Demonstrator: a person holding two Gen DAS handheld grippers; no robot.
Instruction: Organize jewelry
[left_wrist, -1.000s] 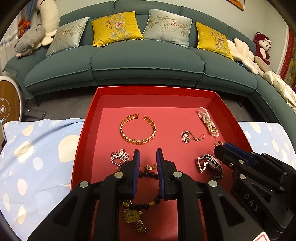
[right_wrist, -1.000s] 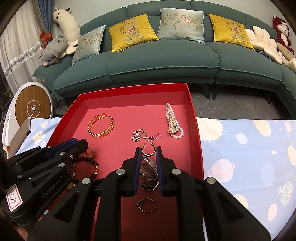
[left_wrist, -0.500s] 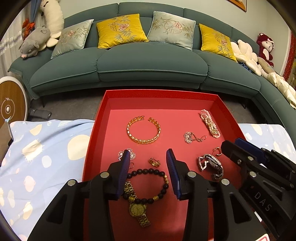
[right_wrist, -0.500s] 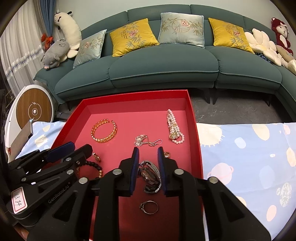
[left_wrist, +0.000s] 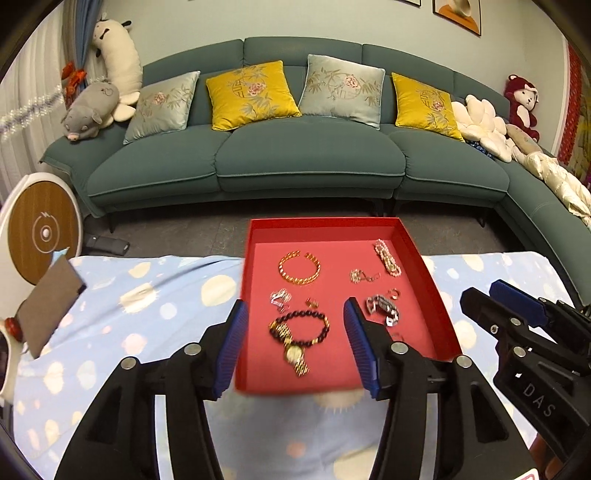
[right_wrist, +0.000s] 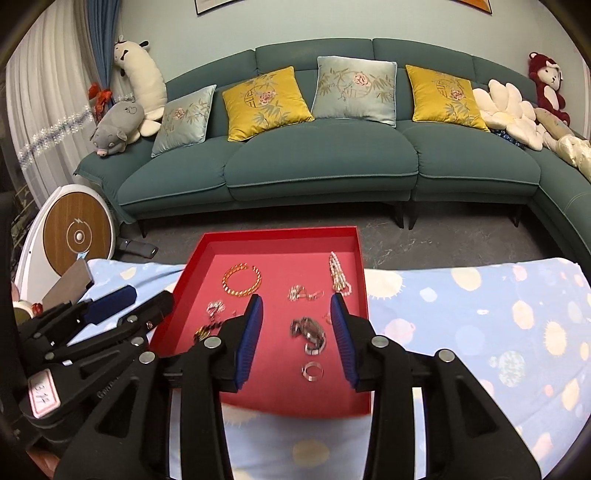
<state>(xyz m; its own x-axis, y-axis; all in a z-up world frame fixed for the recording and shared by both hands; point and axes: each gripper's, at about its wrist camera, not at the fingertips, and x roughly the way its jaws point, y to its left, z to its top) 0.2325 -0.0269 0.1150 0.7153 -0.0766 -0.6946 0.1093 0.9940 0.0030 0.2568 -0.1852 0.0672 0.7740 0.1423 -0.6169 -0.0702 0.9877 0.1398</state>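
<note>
A blue tablecloth (right_wrist: 480, 325) dotted with pale suns and planets covered the near surface, and behind it ran a long teal sofa (right_wrist: 321, 158) carrying four cushions — two pale green, two yellow — with a grey plush pig (right_wrist: 116, 125) at its far left and a red plush monkey (right_wrist: 546, 86) at its far right. At the left a round wood-faced fan (right_wrist: 77, 234) stood on the floor. The left gripper (left_wrist: 293, 341) hung above the near edge of the red tray (left_wrist: 439, 306), its blue pads spread wide and holding nothing. One tray lay on the cloth, and in it, left to right: one gold cuff bracelet (left_wrist: 300, 268), one black bead bracelet (left_wrist: 301, 326) lying over one gold watch (left_wrist: 293, 354), one silver watch (right_wrist: 309, 334), one pearl strand (right_wrist: 339, 275). The right gripper (right_wrist: 297, 334) likewise stood spread apart and empty — above the tray's near right part.
</note>
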